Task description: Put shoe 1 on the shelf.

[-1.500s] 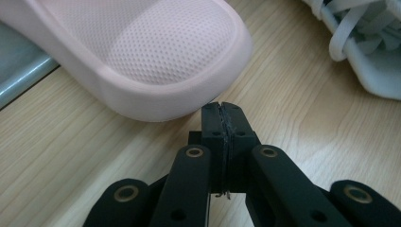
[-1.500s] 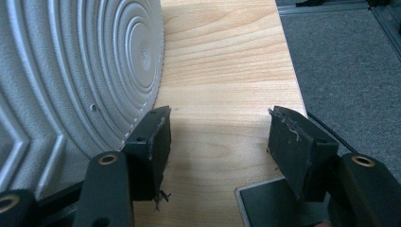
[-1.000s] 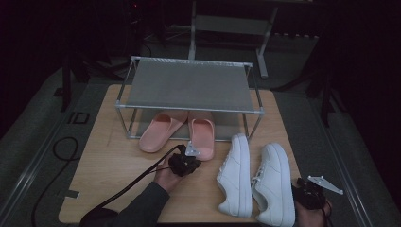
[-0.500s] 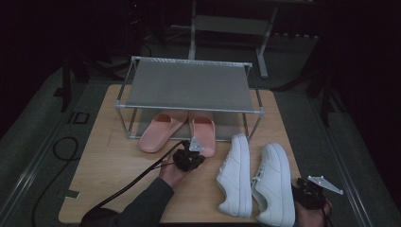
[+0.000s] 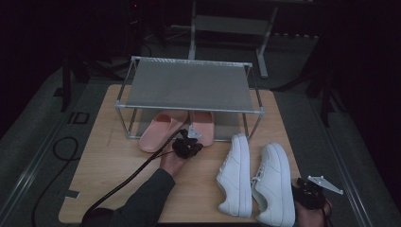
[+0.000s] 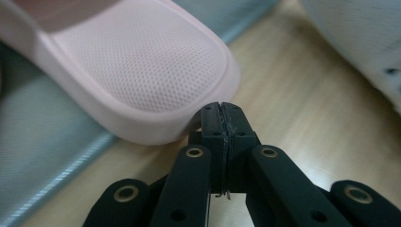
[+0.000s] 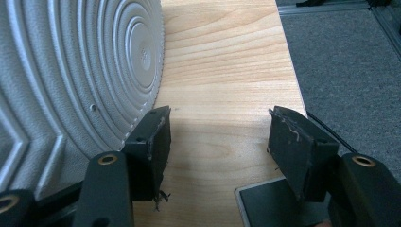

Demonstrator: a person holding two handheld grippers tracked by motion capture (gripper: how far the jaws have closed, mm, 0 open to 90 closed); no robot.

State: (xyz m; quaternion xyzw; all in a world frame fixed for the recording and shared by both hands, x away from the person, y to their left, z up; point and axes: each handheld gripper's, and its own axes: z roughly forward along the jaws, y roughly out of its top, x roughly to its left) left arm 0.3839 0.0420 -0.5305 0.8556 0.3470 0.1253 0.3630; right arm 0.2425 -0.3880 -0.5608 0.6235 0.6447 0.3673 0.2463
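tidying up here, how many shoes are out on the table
4: two pink slippers, left and right, lying under the mesh rack; two white sneakers, left and right, beside it at the table's front right.

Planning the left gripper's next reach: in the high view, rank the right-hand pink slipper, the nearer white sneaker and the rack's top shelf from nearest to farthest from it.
From the left gripper:
1. Right-hand pink slipper, just beyond the tips, under the rack.
2. Nearer white sneaker, to its right on the table.
3. Rack's top shelf, above and behind.

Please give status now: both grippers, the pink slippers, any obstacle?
Left gripper shut, empty, tips at right pink slipper. Right gripper open, beside white sneaker. Nothing blocking.
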